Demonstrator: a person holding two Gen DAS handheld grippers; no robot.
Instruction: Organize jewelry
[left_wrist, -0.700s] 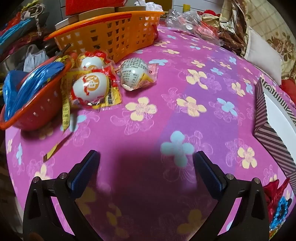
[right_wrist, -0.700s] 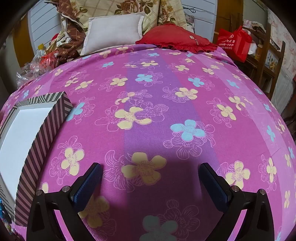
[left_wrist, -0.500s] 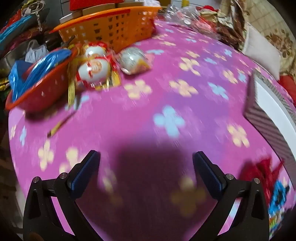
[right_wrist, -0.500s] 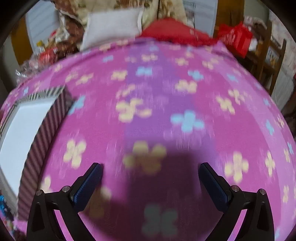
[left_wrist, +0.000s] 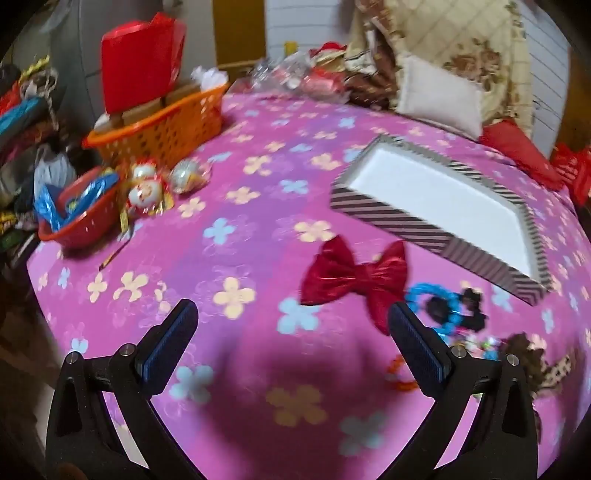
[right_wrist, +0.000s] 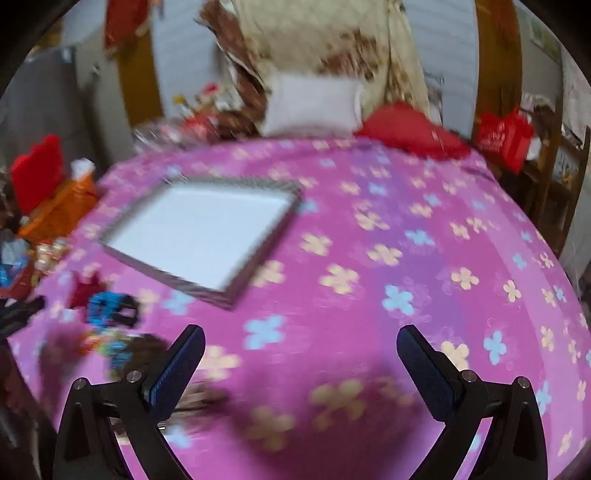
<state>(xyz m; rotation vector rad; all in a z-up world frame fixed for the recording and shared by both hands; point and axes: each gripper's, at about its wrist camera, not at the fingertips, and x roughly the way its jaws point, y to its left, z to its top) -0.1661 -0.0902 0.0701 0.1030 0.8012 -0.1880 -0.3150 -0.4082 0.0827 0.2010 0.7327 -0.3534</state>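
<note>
A striped box (left_wrist: 424, 221) with a white inside lies open on the pink flowered cloth; it also shows in the right wrist view (right_wrist: 207, 229). In front of it lie a red bow (left_wrist: 354, 277), a blue and black hair piece (left_wrist: 443, 306) and several small trinkets (left_wrist: 480, 345). The same pile shows blurred in the right wrist view (right_wrist: 107, 306). My left gripper (left_wrist: 291, 343) is open and empty, above the cloth, left of the pile. My right gripper (right_wrist: 301, 365) is open and empty, right of the pile.
An orange basket (left_wrist: 162, 125) with a red bag stands at the far left. A red bowl (left_wrist: 81, 218) and wrapped round toys (left_wrist: 147, 192) lie near it. Pillows (right_wrist: 314, 103) and a red cushion (right_wrist: 410, 129) sit at the back. A chair (right_wrist: 554, 177) stands right.
Both grippers have pulled back and risen, so the box and the pile of trinkets have come into view. Both stay open and empty.
</note>
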